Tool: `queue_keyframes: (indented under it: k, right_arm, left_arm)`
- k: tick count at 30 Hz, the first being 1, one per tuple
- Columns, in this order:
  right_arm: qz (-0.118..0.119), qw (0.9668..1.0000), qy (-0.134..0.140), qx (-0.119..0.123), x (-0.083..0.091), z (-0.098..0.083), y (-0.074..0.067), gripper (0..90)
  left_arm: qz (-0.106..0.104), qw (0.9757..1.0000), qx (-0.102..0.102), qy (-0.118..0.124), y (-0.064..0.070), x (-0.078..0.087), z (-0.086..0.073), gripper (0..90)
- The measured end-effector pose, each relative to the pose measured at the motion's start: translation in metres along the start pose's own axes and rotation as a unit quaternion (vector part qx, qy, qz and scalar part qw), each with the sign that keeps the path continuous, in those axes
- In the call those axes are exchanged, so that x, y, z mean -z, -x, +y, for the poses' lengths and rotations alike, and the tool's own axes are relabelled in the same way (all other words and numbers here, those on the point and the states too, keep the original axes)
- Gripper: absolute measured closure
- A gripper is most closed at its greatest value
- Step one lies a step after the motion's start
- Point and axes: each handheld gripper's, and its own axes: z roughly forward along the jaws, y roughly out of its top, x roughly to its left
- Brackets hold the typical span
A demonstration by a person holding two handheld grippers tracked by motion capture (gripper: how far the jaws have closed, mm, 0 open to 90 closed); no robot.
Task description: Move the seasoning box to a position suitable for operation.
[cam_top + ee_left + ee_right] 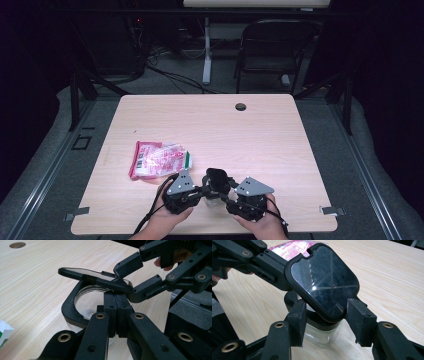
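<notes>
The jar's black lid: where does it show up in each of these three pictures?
High view: the lid is low centre, a small dark shape.
Left gripper view: upper middle, seen nearly edge-on.
Right gripper view: centre, its glossy face tilted toward the camera.
Shared landmark: the glass jar just beneath it.

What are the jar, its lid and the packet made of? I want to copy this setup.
Jar: clear, probably glass or hard plastic; the table shows through it. Lid: matte black plastic frame around a glossy dark panel that reflects light. Packet: thin, crinkled plastic film printed pink and white.
</notes>
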Motion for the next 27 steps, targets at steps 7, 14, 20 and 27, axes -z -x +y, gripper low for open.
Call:
queue_keyframes:
  k: [7, 14, 20, 27]
  right_arm:
    - [0.002, 1.0000, 0.001, -0.002, 0.0001, -0.0005, 0.0006, 52.5]
    - [0.007, 0.9999, 0.002, -0.008, 0.0003, -0.0009, 0.0024, 52.7]
    - [0.006, 0.9999, 0.003, -0.010, 0.0004, -0.0008, 0.0027, 53.6]
    - [0.006, 0.9999, 0.006, -0.015, 0.0020, -0.0007, 0.0033, 55.3]
  left_arm:
    - [-0.001, 0.9999, 0.005, -0.009, -0.0033, -0.0039, -0.0060, 88.4]
    - [-0.006, 0.9999, 0.008, -0.009, -0.0043, -0.0055, -0.0092, 88.4]
    - [-0.005, 0.9999, 0.008, -0.008, -0.0044, -0.0052, -0.0097, 88.6]
    - [-0.010, 0.9999, 0.012, -0.004, -0.0055, -0.0054, -0.0104, 88.6]
